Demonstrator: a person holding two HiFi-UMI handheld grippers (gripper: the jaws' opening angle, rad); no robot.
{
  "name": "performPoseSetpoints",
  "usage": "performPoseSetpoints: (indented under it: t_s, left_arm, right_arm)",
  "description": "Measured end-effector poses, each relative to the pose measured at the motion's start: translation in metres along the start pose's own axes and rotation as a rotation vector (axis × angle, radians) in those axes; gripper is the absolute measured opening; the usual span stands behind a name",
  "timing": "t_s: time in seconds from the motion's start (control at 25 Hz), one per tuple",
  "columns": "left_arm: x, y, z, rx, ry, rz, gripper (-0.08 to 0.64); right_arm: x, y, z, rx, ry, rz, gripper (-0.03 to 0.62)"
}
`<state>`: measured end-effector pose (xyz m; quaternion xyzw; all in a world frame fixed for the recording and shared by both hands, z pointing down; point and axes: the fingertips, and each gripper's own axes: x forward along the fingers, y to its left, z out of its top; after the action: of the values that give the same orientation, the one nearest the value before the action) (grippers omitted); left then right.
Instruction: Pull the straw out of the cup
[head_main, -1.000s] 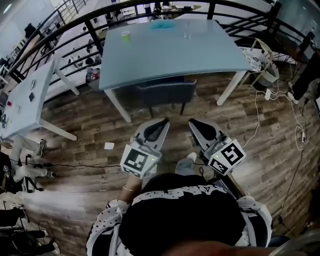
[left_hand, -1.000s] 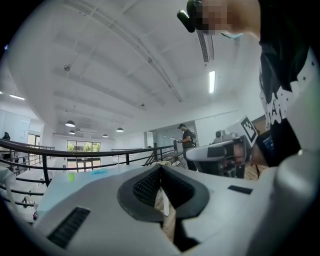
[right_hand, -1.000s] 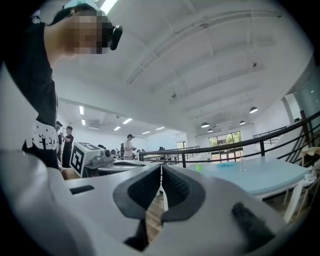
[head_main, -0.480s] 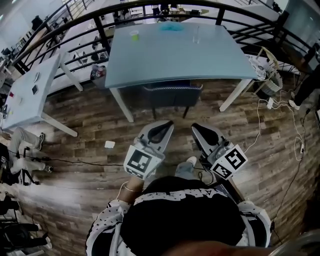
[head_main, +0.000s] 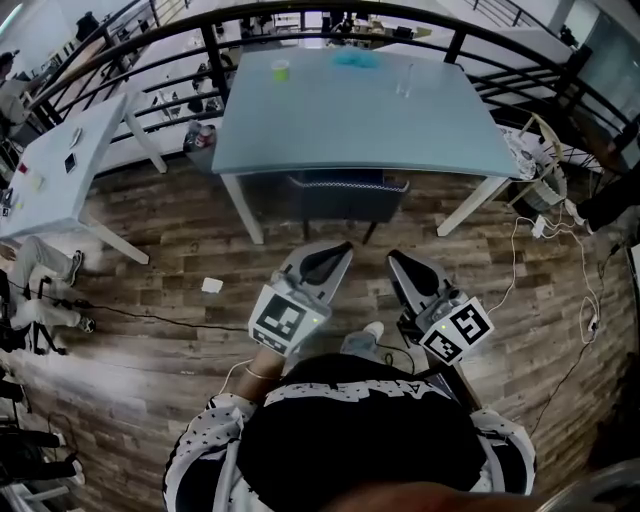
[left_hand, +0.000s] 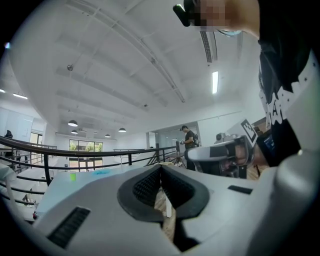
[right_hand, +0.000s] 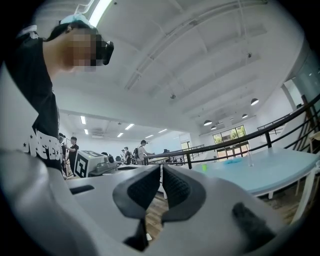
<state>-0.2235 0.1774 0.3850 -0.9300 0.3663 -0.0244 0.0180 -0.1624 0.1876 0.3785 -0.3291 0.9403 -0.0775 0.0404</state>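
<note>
Approach step, nothing grasped yet: the clear cup (head_main: 404, 82) stands at the far edge of the table (head_main: 350, 130), well apart from both grippers, and the straw presumably in it is too thin to make out. The left gripper (head_main: 335, 250) and right gripper (head_main: 398, 258) are held low by the person's body, side by side, both pointing at the table with jaws pressed together on nothing. Next means walking up, 1 gripper steadying the cup, the other opening to pinch the straw.

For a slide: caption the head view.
Left gripper and right gripper, both shut, face the table with the clear cup.
</note>
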Motion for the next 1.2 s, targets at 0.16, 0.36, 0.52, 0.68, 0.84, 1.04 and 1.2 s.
performPoseSetpoints:
  t_s: [0.16, 0.36, 0.52, 0.68, 0.84, 1.04, 1.2]
  left_arm:
    - [0.014, 0.007, 0.002, 0.005, 0.007, -0.001, 0.011]
    - [0.037, 0.006, 0.003, 0.012, 0.010, -0.027, 0.011]
    - [0.056, 0.007, 0.003, 0.009, 0.015, -0.042, 0.011]
    - [0.074, 0.009, 0.003, 0.008, 0.018, -0.050, 0.011]
    - [0.095, 0.011, 0.002, 0.006, 0.026, -0.070, 0.011]
    - [0.120, 0.012, 0.001, 0.002, 0.037, -0.094, 0.011]
    - [0.135, 0.014, 0.001, -0.001, 0.043, -0.110, 0.011]
  right_arm:
    - [0.003, -0.015, 0.006, 0.007, -0.008, -0.002, 0.028]
    - [-0.001, -0.037, 0.006, 0.029, -0.009, -0.019, 0.028]
    - [-0.003, -0.056, 0.010, 0.040, -0.020, -0.036, 0.028]
    - [-0.007, -0.071, 0.010, 0.052, -0.026, -0.048, 0.028]
    - [-0.010, -0.093, 0.010, 0.064, -0.030, -0.078, 0.028]
    - [-0.015, -0.122, 0.011, 0.092, -0.037, -0.134, 0.028]
    - [-0.014, -0.135, 0.014, 0.099, -0.043, -0.139, 0.028]
